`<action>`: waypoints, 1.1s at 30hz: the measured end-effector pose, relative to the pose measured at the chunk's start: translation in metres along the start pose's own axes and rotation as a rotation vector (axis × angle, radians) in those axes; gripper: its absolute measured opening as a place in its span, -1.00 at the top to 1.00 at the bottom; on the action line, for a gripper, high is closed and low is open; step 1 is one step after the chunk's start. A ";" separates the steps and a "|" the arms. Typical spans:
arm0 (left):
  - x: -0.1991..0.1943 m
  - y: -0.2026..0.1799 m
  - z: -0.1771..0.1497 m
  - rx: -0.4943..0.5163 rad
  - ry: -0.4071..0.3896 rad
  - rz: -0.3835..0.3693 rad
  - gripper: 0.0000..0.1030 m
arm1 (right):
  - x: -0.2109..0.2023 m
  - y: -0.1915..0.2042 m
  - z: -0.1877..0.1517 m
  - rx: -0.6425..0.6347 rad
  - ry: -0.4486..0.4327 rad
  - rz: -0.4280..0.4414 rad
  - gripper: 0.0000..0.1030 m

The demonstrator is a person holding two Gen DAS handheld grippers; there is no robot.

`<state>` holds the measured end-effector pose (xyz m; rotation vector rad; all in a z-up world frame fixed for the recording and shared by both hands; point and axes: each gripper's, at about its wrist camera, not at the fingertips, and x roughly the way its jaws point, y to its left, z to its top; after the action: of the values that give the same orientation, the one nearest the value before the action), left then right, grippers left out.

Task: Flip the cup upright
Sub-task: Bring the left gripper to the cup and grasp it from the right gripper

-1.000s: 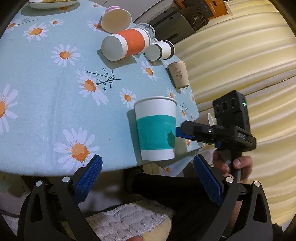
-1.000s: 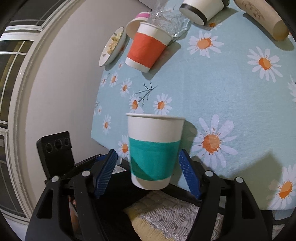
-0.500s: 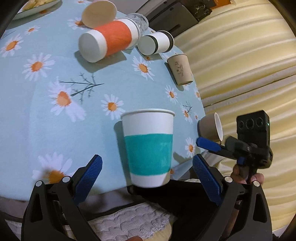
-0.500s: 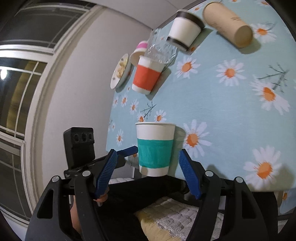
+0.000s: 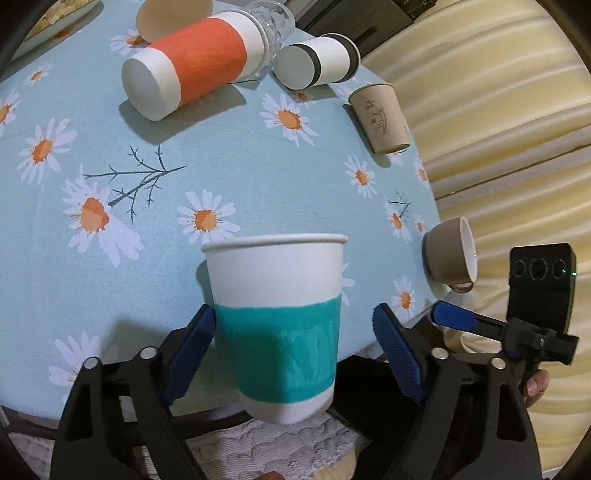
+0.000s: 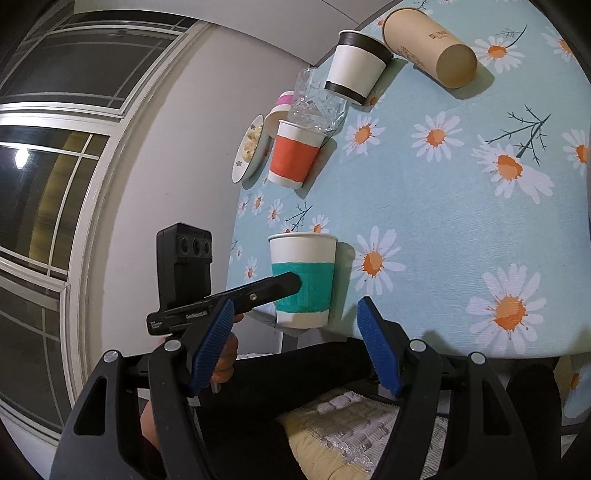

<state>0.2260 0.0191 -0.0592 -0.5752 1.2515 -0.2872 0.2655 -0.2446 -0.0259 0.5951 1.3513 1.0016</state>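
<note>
A white paper cup with a teal band (image 5: 277, 325) stands upright at the near edge of the daisy tablecloth (image 5: 184, 155). My left gripper (image 5: 295, 350) is open around it: one blue pad touches the cup's left side, the other stands apart on its right. In the right wrist view the cup (image 6: 302, 280) sits beyond my open, empty right gripper (image 6: 293, 347), and a finger of the left gripper (image 6: 258, 291) rests against its teal band.
An orange-banded cup (image 5: 192, 62), a black-banded cup (image 5: 317, 66), a glass (image 5: 273, 18) and a brown paper cup (image 5: 380, 118) lie on their sides further back. A brown mug (image 5: 450, 254) lies at the right edge. A plate (image 6: 251, 151) sits at the far side.
The left gripper has moved forward until its fingers flank the teal cup. The right gripper has drawn back from the cup and stays open.
</note>
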 end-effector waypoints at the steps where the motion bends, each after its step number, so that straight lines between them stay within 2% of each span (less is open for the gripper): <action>1: 0.002 -0.001 0.001 0.001 0.009 0.016 -0.45 | 0.000 0.000 0.000 0.000 0.000 0.004 -0.35; 3: 0.004 0.000 0.002 -0.001 0.017 0.028 -0.23 | 0.000 0.000 0.000 -0.003 0.002 0.008 -0.35; 13: 0.001 -0.001 0.000 -0.003 0.014 0.031 -0.22 | 0.003 0.001 -0.003 -0.004 0.018 0.012 -0.35; 18: -0.013 -0.007 -0.003 0.020 -0.043 0.048 -0.22 | 0.002 0.001 -0.003 -0.003 0.002 0.035 -0.35; 21: -0.028 -0.017 -0.008 0.061 -0.116 0.078 -0.22 | -0.001 0.003 -0.002 -0.014 -0.013 0.051 -0.35; 25: -0.047 -0.035 -0.022 0.151 -0.287 0.151 -0.22 | -0.001 0.004 -0.003 -0.019 -0.011 0.051 -0.35; 33: -0.049 -0.055 -0.054 0.265 -0.579 0.304 -0.22 | -0.001 0.002 -0.005 -0.013 -0.003 0.076 -0.35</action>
<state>0.1657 -0.0147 0.0006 -0.2064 0.7080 -0.0208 0.2598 -0.2457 -0.0241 0.6414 1.3268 1.0694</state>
